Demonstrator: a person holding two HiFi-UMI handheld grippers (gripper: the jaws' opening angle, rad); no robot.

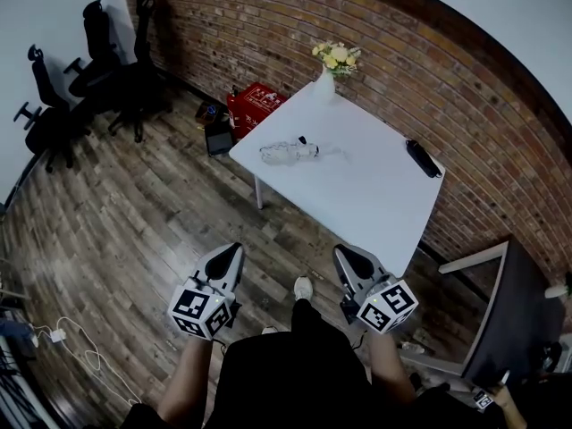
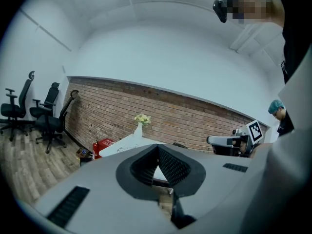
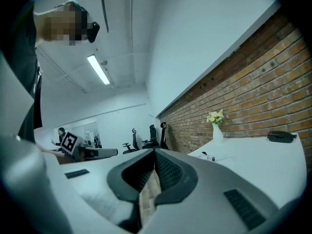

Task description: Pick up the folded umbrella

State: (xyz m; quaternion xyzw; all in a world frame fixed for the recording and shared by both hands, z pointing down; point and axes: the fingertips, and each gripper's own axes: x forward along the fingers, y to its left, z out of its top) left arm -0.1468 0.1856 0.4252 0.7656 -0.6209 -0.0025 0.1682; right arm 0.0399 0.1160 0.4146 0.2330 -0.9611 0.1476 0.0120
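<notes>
The folded black umbrella (image 1: 424, 158) lies near the right edge of the white table (image 1: 375, 195), close to the brick wall. In the right gripper view the umbrella (image 3: 281, 136) shows as a small dark shape at the table's far end. Both grippers hover over the wooden floor in front of the table, well short of it. My left gripper (image 1: 234, 250) has its jaws shut with nothing between them, its tips meeting in the left gripper view (image 2: 157, 148). My right gripper (image 1: 343, 254) is likewise shut and empty (image 3: 155, 153).
A white vase of flowers (image 1: 329, 70) stands at the table's far corner and a clear plastic bottle (image 1: 288, 152) lies mid-table. A red box (image 1: 254, 105) sits on the floor by the wall, and several office chairs (image 1: 98, 70) stand at far left. A dark desk (image 1: 514, 311) stands at right.
</notes>
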